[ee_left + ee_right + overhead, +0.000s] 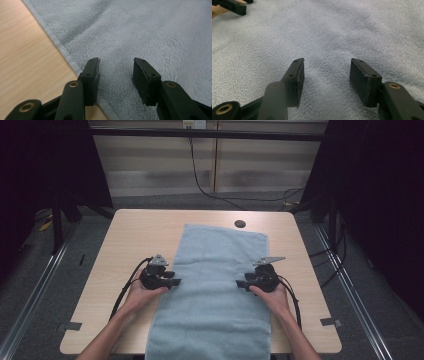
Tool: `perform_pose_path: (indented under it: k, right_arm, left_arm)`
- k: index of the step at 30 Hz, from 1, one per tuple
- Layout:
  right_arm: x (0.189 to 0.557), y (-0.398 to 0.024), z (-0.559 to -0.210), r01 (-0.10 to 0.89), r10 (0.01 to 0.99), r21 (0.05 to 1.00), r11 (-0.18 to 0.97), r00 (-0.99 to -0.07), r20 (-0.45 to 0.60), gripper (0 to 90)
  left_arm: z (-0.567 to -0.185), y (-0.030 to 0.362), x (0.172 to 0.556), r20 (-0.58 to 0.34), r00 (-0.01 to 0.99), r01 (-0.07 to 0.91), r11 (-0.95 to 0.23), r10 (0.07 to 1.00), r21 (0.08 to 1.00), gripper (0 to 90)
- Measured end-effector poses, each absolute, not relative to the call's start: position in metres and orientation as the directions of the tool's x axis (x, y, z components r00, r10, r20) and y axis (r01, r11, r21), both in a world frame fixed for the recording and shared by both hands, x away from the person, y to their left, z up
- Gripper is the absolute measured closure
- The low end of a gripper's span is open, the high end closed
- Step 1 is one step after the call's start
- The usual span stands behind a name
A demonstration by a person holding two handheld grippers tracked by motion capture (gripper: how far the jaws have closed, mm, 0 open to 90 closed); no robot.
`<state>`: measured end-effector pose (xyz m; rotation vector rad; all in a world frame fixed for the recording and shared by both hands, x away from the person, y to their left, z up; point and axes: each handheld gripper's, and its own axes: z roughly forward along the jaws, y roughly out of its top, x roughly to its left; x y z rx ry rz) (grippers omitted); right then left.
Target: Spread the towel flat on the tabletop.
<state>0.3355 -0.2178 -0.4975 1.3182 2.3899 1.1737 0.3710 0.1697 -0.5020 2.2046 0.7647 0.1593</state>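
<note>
— Now, how does the towel lie on the table?

— Flat, its long axis running from the frame's upper centre to the bottom edge, where it overhangs the table's near side.

— And where are the grippers relative to it?

— Midway down the frame, one at each long edge. The left gripper stands at the left hem, jaws pointing right across the cloth; the right gripper mirrors it from the right hem.

— Are the jaws closed on anything?

— No. In the left gripper view the left gripper's jaws stand apart over the hem, cloth between but unpinched. In the right gripper view the right gripper's jaws likewise gape above bare terry.

— Which hand is nearer?

— Neither; each appears equally near its own edge, so a paired pinch seems likely.
</note>
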Motion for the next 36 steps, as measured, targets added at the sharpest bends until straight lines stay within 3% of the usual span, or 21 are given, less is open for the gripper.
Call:
perform_pose_path:
  k: [5,10,25,29,36]
  right_arm:
    - [0.337,-0.213,-0.502,0.652,0.765,0.695,0.302,-0.601,0.232,44.1]
    - [0.334,-0.207,-0.506,0.639,0.755,0.713,0.288,-0.610,0.242,43.5]
    - [0.299,-0.201,-0.506,0.583,0.717,0.726,0.366,-0.674,0.180,43.3]
    - [0.283,-0.199,-0.504,0.586,0.713,0.719,0.374,-0.677,0.182,43.3]
    - [0.254,-0.199,-0.504,0.572,0.700,0.726,0.382,-0.692,0.176,43.3]
  left_arm:
    - [-0.505,0.190,0.355,-0.201,0.812,0.497,-0.469,0.548,0.730,57.9]
    - [-0.506,0.198,0.340,-0.219,0.809,0.502,-0.446,0.546,0.741,57.9]
    - [-0.504,0.204,0.303,-0.236,0.818,0.506,-0.462,0.525,0.728,54.6]
    - [-0.502,0.202,0.291,-0.157,0.839,0.456,-0.514,0.521,0.727,52.8]
    - [-0.501,0.203,0.277,-0.205,0.837,0.481,-0.502,0.508,0.719,49.0]
